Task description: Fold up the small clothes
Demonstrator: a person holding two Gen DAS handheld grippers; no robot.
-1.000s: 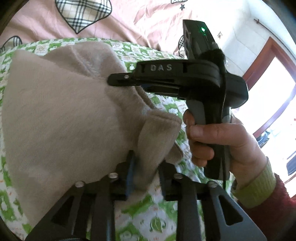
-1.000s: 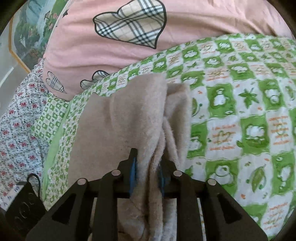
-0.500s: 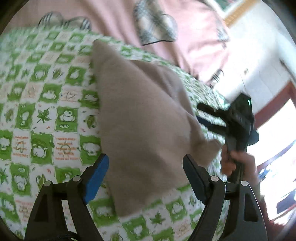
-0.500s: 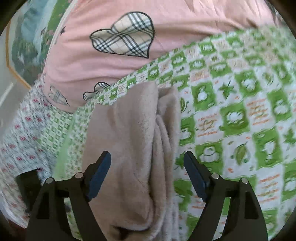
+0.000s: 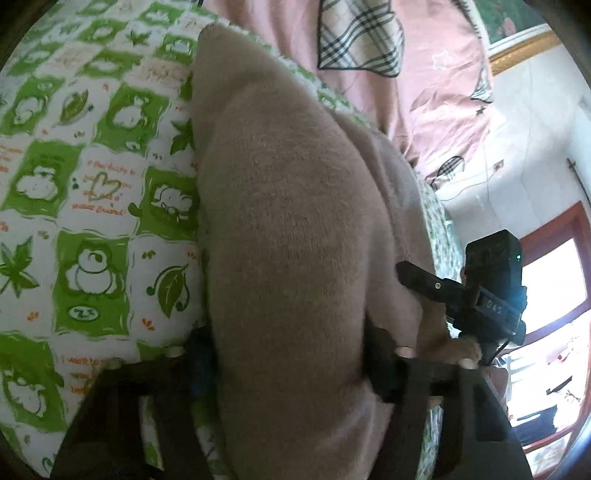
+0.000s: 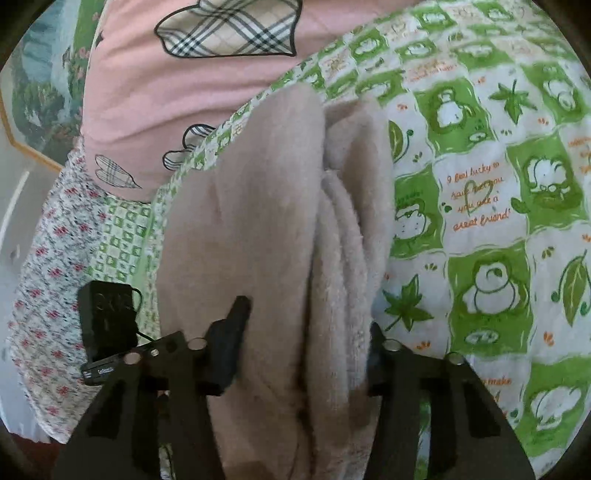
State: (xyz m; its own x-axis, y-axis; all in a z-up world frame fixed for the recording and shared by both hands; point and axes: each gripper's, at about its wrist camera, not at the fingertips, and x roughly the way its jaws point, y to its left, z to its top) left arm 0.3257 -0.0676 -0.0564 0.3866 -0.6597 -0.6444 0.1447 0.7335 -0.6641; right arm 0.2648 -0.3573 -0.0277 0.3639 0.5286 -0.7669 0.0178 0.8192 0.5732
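The beige knit garment (image 5: 295,229) is lying folded into a long bundle on the green-and-white quilt (image 5: 92,229), running from six o'clock toward twelve in both wrist views, its fleecy inner layers showing as ridges on the right-hand side of the right wrist view.

The left gripper (image 5: 291,365) is straddling the near end of the bundle, its jaws closing with the knit filling the gap between them; whether the pads are already biting is blurred. The right gripper (image 6: 303,354) is likewise closing around the near end of the garment (image 6: 258,221), with cloth between the fingers and a sliver of gap at the nine o'clock finger.

The risk, as I judge it, is that each gripper is gathering a thick wad of several layers: a shallow bite may be catching only the top layer, so a lift would be peeling the fold open. The soft fleece may also be slipping out, and uneven pulls between the two hands would be skewing the bundle.

Beyond the quilt, a pink cover with plaid hearts (image 6: 184,92) is sitting at twelve o'clock, a floral sheet (image 6: 44,266) at nine. In the left view a bright window with a reddish frame (image 5: 554,288) is glowing at three o'clock, a framed picture (image 5: 513,33) at one.
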